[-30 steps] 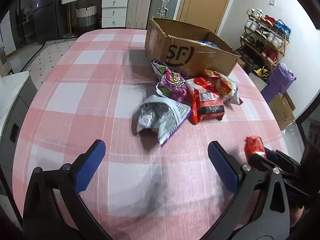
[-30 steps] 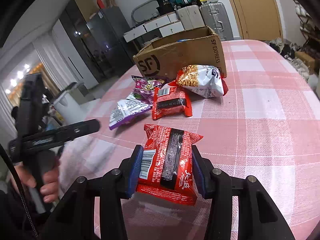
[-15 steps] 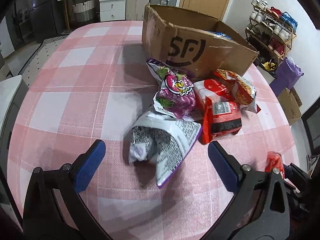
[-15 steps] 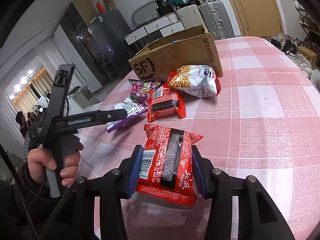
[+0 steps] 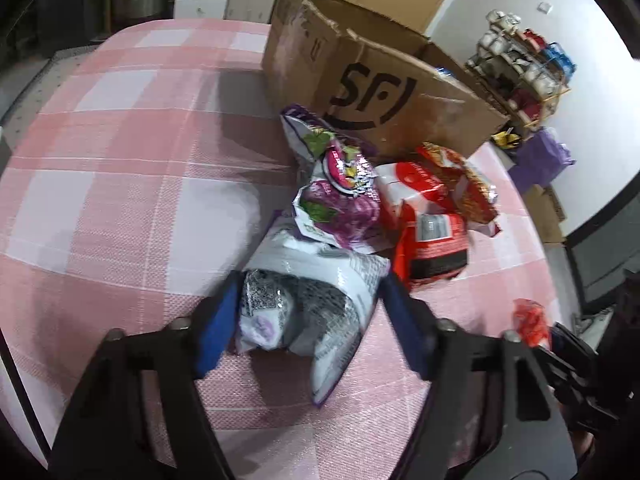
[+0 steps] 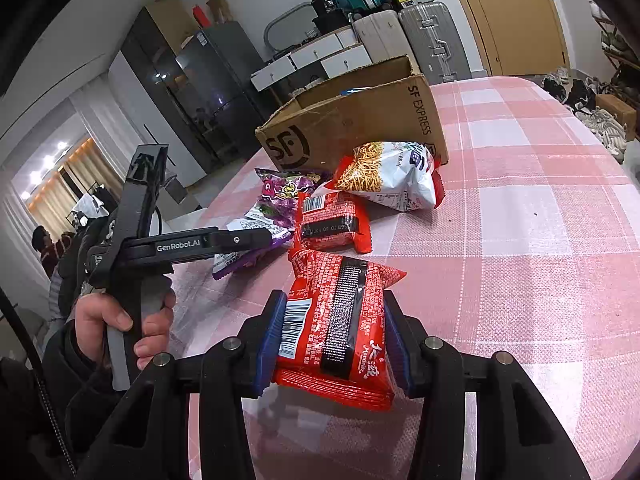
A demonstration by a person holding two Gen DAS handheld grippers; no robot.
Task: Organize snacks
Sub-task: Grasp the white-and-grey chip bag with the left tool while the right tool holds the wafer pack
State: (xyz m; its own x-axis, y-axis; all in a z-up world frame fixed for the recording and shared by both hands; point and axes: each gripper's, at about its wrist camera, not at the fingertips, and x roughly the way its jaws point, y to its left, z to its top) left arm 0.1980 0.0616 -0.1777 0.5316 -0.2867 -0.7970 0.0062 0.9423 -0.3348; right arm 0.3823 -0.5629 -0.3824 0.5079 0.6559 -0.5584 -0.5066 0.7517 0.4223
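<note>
- While the right claw (image 6: 334, 344) stays clenched on a red snack packet (image 6: 340, 320), that packet is lifted off the pink checked table (image 6: 520, 240), its long axis running away from the camera toward the cardboard box (image 6: 360, 120), barcode end nearest the claw on the left side.
- Left claw (image 5: 312, 316) has just been closing; its blue pads (image 5: 216, 328) sit on either flank of a silver-and-purple snack bag (image 5: 316, 296), close against it, though I cannot tell whether they are pressing it yet.
- That silver bag lies on the table in front of the box, on the near side of the pile; its long axis runs from the box toward the claw, one purple-edged corner pointing down past the right pad.
- A purple snack bag (image 5: 336, 184) lies between the silver bag and the box, its far end almost touching the box's printed wall, long axis pointing at the box.
- A second red packet (image 5: 436, 244) lies flat to the right of the purple bag, in front of the box.
- A white-and-orange noodle bag (image 6: 392, 176) rests just before the box's corner, overlapping the second red packet's far edge.
- A hand (image 6: 120, 320) grips the left claw's handle, seen left of the box from the right wrist view.
</note>
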